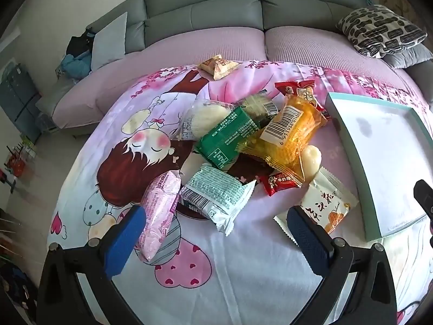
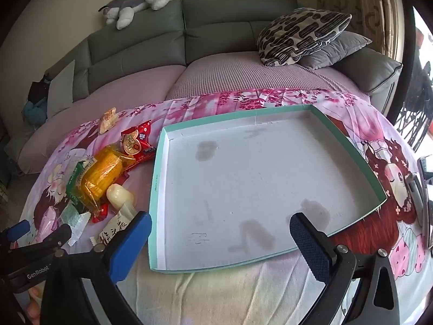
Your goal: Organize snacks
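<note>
A heap of wrapped snacks lies on a pink cartoon cloth: a yellow packet (image 1: pixel 291 132), a green packet (image 1: pixel 228 138), a pale green-and-silver packet (image 1: pixel 216 195), a long pink packet (image 1: pixel 159 211), a white packet with an orange print (image 1: pixel 324 203) and small red packets (image 1: pixel 278 182). My left gripper (image 1: pixel 216 216) hangs open just in front of the heap, with nothing between its blue fingers (image 1: pixel 127 235). To the right lies a shallow teal-rimmed white box (image 2: pixel 349 138), bare inside. My right gripper (image 2: pixel 220 224) stands open over the box's near edge. The yellow packet (image 2: pixel 104 176) shows left of the box.
One tan packet (image 1: pixel 217 66) lies apart at the cloth's far edge. Behind runs a grey sofa (image 1: pixel 200 13) with patterned cushions (image 2: pixel 300 33) and a plush toy (image 2: pixel 135 4). A dark device (image 2: pixel 422 184) sits at the right edge of the cloth.
</note>
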A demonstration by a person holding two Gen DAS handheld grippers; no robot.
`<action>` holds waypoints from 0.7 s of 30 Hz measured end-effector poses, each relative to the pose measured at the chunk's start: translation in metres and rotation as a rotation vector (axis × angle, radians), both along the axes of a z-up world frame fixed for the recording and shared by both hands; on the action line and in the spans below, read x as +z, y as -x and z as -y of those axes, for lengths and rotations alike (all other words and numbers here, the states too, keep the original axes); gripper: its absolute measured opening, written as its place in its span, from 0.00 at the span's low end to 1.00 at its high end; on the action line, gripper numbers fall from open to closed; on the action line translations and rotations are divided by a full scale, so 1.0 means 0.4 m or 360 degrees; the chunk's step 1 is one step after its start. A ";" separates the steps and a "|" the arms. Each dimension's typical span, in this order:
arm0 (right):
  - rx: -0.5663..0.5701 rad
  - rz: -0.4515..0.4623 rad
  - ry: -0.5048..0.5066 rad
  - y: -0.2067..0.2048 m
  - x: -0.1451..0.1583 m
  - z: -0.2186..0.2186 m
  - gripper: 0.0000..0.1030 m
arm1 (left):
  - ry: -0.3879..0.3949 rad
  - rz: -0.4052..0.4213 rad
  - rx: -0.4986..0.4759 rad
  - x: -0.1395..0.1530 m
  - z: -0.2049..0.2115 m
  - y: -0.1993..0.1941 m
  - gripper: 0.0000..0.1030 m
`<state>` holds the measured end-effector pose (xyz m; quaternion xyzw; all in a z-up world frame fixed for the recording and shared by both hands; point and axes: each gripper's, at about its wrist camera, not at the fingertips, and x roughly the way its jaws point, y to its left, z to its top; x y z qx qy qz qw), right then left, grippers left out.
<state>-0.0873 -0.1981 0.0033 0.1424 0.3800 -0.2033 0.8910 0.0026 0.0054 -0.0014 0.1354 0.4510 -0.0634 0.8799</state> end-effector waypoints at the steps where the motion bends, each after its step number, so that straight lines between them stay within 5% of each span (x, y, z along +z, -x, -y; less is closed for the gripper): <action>1: -0.0001 0.0001 0.0002 -0.002 -0.001 -0.003 1.00 | -0.0003 -0.0002 -0.0002 0.000 0.003 0.000 1.00; 21: 0.0011 -0.0023 0.0011 -0.003 0.001 -0.014 1.00 | 0.0017 0.0001 -0.0042 0.002 0.009 0.007 1.00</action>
